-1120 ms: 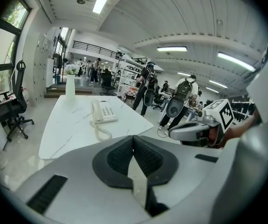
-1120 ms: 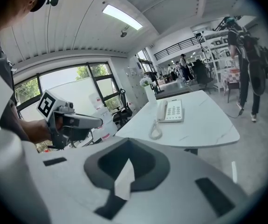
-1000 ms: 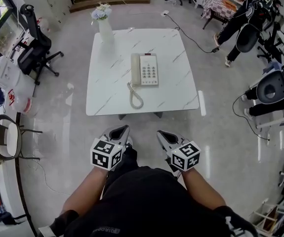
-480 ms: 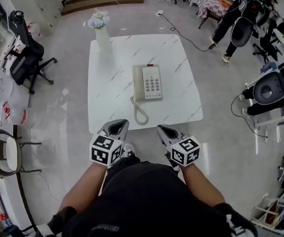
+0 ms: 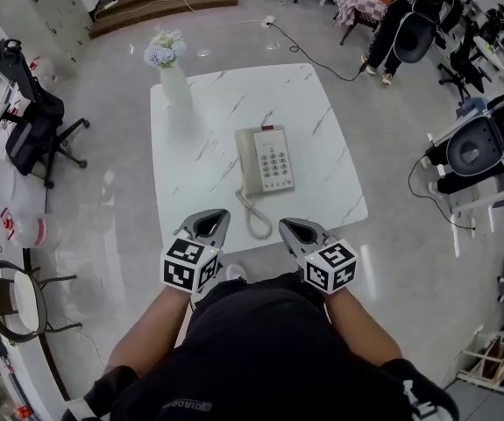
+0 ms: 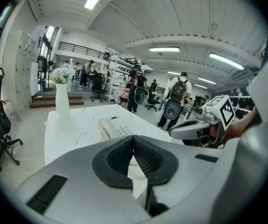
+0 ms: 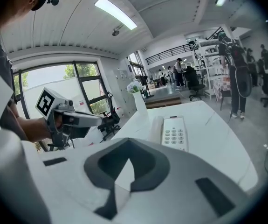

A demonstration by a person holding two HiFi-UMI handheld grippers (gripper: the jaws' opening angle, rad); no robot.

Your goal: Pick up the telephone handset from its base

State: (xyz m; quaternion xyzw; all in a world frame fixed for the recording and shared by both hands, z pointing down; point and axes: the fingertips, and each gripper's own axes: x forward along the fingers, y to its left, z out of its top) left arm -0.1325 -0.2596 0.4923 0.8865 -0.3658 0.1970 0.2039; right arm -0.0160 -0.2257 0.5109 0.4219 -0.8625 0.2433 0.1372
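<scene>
Cream telephone. White table, grey-veined marble pattern. White vase, pale blue flowers. Black-and-white square markers on left gripper and right gripper.

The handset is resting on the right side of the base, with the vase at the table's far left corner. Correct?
No: the head view shows the handset resting on the left side of the base. The vase is at the far left corner of the table, as you said.

Head view: steeply down over white marble-top square table. Both gripper views: low, near its edge, sharing beige push-button telephone.
</scene>
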